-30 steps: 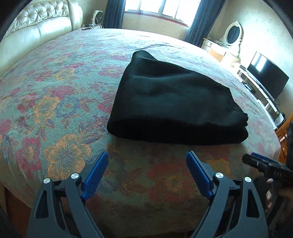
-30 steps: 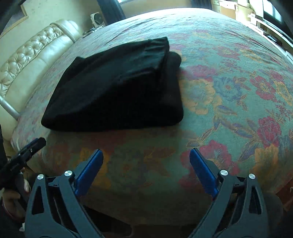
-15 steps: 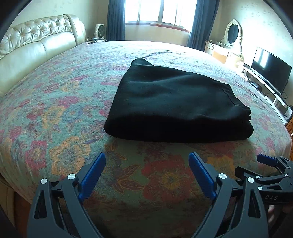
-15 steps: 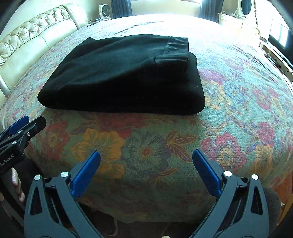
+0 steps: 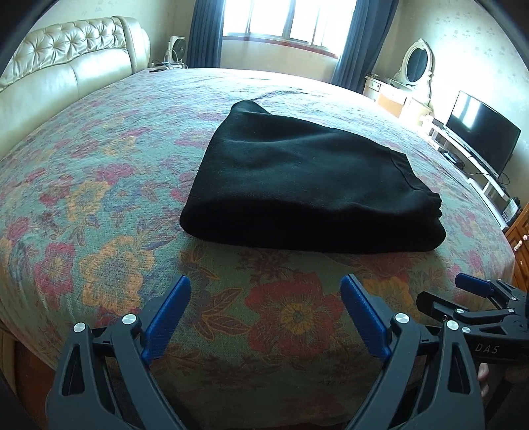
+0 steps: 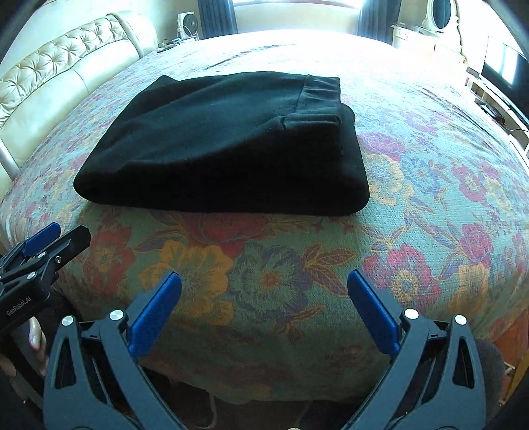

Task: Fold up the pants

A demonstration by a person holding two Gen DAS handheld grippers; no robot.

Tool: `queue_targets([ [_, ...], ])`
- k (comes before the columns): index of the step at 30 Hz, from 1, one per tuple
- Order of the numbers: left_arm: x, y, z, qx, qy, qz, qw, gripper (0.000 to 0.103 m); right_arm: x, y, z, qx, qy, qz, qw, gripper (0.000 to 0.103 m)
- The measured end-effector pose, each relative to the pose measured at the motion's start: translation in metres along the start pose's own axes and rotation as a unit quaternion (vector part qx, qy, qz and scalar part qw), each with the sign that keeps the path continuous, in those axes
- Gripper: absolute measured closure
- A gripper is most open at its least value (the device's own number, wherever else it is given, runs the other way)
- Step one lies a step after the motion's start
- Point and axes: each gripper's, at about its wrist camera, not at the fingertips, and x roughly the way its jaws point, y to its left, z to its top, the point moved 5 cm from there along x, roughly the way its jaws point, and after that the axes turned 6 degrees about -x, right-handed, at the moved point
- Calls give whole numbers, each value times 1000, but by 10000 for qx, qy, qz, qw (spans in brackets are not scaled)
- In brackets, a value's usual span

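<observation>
Black pants (image 5: 307,185) (image 6: 231,145) lie folded into a thick rectangle on the floral bedspread (image 5: 99,185) (image 6: 446,185), waistband end toward the right. My left gripper (image 5: 266,299) hovers over the bed's near edge, short of the pants, jaws wide open and empty. My right gripper (image 6: 264,291) stands likewise open and empty in front of the pants' near fold. Each gripper shows in the other's view: the right gripper (image 5: 476,297) at the lower right, the left gripper (image 6: 49,241) at the lower left.
A cream tufted headboard (image 5: 59,76) (image 6: 56,79) runs along the left. A window with dark curtains (image 5: 284,23) is at the back. A vanity mirror (image 5: 415,63) and a TV (image 5: 481,132) on a low stand line the right wall. A hand (image 6: 33,334) grips the left tool.
Both grippers have drawn back and tilted up from the bed edge, so more of the room and bed shows. The pants lie unchanged. The right gripper's jaws widened slightly.
</observation>
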Motion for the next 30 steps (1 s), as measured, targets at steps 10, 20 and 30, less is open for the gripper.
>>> queue_targets([
  [10, 7, 8, -4, -163, 233, 202, 9994, 12, 3, 1, -9, 7, 113, 21, 9999, 2],
  [20, 7, 7, -5, -92, 223, 265, 9994, 12, 7, 0, -14, 30, 209, 76, 9997, 2],
  [30, 5, 2, -3, 5, 185, 230, 9996, 12, 9, 1, -16, 20, 244, 83, 9997, 2],
])
